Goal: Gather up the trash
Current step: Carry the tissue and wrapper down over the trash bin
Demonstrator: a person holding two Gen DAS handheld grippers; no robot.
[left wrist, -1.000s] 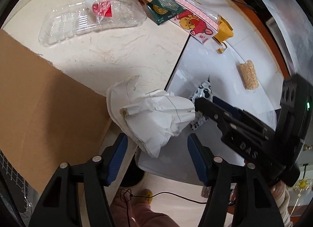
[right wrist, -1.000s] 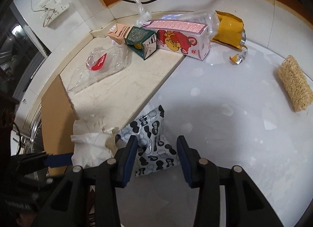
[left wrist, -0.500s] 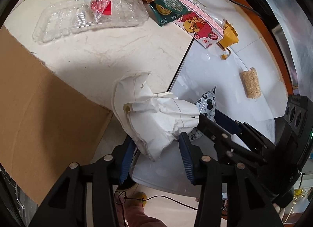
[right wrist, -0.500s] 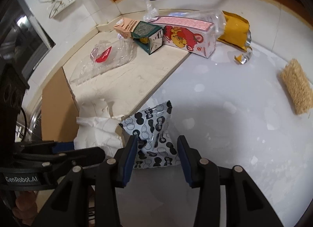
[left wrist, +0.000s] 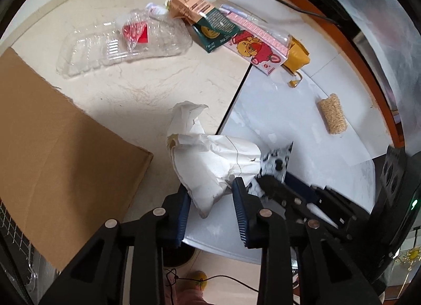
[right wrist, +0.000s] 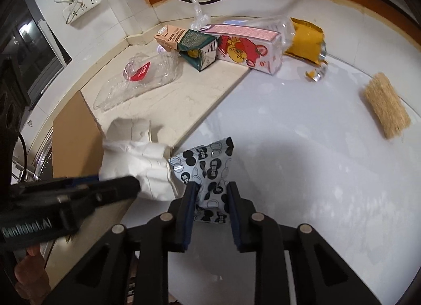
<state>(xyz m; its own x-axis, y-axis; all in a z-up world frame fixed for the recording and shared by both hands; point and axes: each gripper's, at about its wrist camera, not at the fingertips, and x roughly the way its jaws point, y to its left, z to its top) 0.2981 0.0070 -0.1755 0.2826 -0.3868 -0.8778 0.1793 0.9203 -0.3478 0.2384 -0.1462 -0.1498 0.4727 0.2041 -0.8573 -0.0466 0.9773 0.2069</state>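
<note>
Trash sits low in both frames: we close the left hand-held gripper [left wrist: 211,201] around crumpled white paper [left wrist: 210,163] at lower centre, and the right hand-held gripper [right wrist: 210,199] around a black-and-white patterned wrapper [right wrist: 208,173] on the worktop [right wrist: 302,163]. Both pairs of jaws are closing, pads touching each piece.

Black fingers [left wrist: 184,207], blue pads [right wrist: 190,199]
</note>
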